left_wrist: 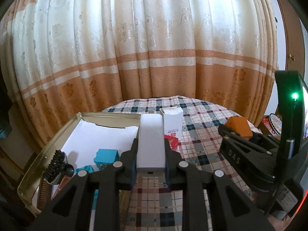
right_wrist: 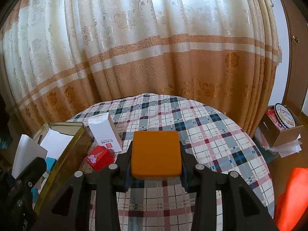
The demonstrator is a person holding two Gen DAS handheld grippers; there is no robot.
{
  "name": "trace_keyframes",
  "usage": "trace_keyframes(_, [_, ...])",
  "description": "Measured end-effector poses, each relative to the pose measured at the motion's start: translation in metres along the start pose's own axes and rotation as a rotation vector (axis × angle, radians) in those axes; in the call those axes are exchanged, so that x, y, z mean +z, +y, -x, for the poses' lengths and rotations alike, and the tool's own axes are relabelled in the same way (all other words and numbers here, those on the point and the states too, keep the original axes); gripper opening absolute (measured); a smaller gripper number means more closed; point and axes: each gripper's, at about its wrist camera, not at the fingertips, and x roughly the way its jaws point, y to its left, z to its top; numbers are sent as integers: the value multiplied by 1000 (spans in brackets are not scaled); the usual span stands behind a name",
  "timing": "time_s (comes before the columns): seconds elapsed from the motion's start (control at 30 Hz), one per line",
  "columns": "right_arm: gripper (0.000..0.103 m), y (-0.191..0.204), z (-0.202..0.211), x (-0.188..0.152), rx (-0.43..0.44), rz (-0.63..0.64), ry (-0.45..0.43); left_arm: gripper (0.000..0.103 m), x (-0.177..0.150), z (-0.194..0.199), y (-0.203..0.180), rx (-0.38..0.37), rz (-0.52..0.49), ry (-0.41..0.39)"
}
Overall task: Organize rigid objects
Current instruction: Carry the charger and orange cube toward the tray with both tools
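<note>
Left gripper [left_wrist: 150, 154]: fingers pinching one white bar-shaped device [left_wrist: 151, 142] on its long sides, held above the desk [left_wrist: 202, 119] beside the gold tin [left_wrist: 30, 175]. Likely light, stiff, smooth-skinned; slip risk, so grip mid-length.

Right gripper [right_wrist: 156, 160]: fingers pinching one orange block [right_wrist: 156, 154] across opposite flat faces, above the desk. Probably rigid, matte, easy to hold.

On the desk: one white carton [right_wrist: 105, 132], one red box [right_wrist: 100, 156]. In the tin: two blue blocks [left_wrist: 105, 156], one black comb [left_wrist: 53, 165].

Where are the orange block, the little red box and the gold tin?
orange block [right_wrist: 156, 154]: right wrist view, middle of its top face.
little red box [right_wrist: 100, 157]: right wrist view, its top.
gold tin [right_wrist: 71, 154]: right wrist view, its side wall.
</note>
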Motion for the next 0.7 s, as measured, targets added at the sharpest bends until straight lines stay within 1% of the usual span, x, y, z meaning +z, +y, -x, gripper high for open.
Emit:
trace_keyframes(0.13, [42, -2, 6, -2, 5, -5, 3, 21, 1, 2, 0, -2, -6, -3])
trace_keyframes(0.23, [42, -3, 7, -3, -15, -2, 11, 21, 1, -2, 5, -75, 48, 32])
trace_keyframes(0.27, [42, -2, 8, -4, -17, 2, 10, 21, 1, -3, 6, -80, 57, 39])
trace_keyframes(0.37, [42, 4, 11, -2, -1, 15, 4, 21, 0, -3, 4, -57, 42, 33])
trace_keyframes(0.5, [42, 10, 18, 2, 21, 19, -10, 21, 3, 1, 9, -46, 46, 20])
trace_keyframes(0.7, [42, 29, 28, 11, 45, 59, -37, 21, 12, 1, 32, -32, 96, 12])
